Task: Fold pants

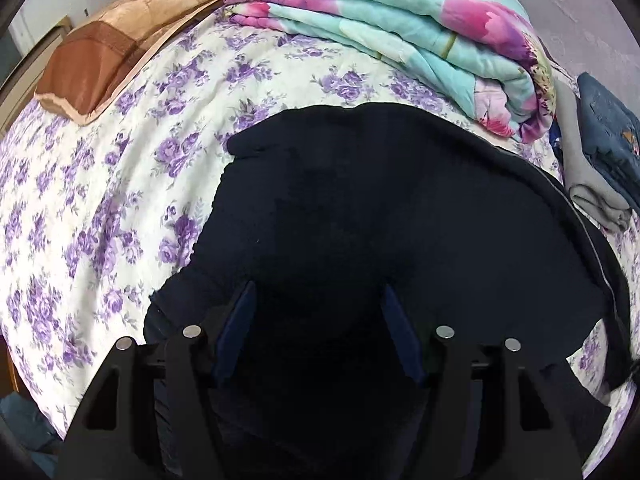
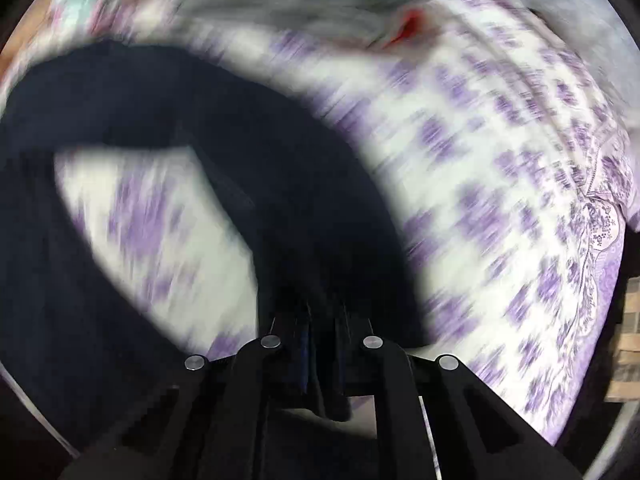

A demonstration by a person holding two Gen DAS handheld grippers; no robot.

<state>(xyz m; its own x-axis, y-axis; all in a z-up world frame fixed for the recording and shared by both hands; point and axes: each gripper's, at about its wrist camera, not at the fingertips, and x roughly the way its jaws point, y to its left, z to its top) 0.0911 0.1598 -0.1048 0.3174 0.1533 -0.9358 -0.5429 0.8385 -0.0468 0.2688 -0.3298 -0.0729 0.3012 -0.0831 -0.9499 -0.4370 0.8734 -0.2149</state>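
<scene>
A: What lay around the pants [image 1: 380,208]?

B: The dark pants lay spread on a bed sheet [image 1: 100,200] with purple flowers. Behind them, at the far side, was one folded quilt [image 1: 400,28], turquoise with pink flowers, and its near edge was just beside the pants. At the far left lay one brown pillow [image 1: 100,60], well apart from them. At the right was a small pile with a grey cloth [image 1: 596,200] and a blue cloth [image 1: 608,128] on it.

A: And the grippers?

B: The left gripper [image 1: 318,292] was above the pants with its two fingers [image 1: 240,328] wide apart and nothing between them. The right gripper [image 2: 322,320] had its fingers close together, and a fold of the pants [image 2: 280,160] was pinched between them.

A: Did the two views differ?

B: Yes. The left view was sharp and showed the quilt, the pillow and the pile. The right view was strongly blurred; it showed the pants as a dark arc around a patch of sheet [image 2: 500,200], and a decorated sheet border [image 2: 600,240] at the right. One small red thing [image 2: 408,26] was near the top, but I could not tell what it was.
</scene>
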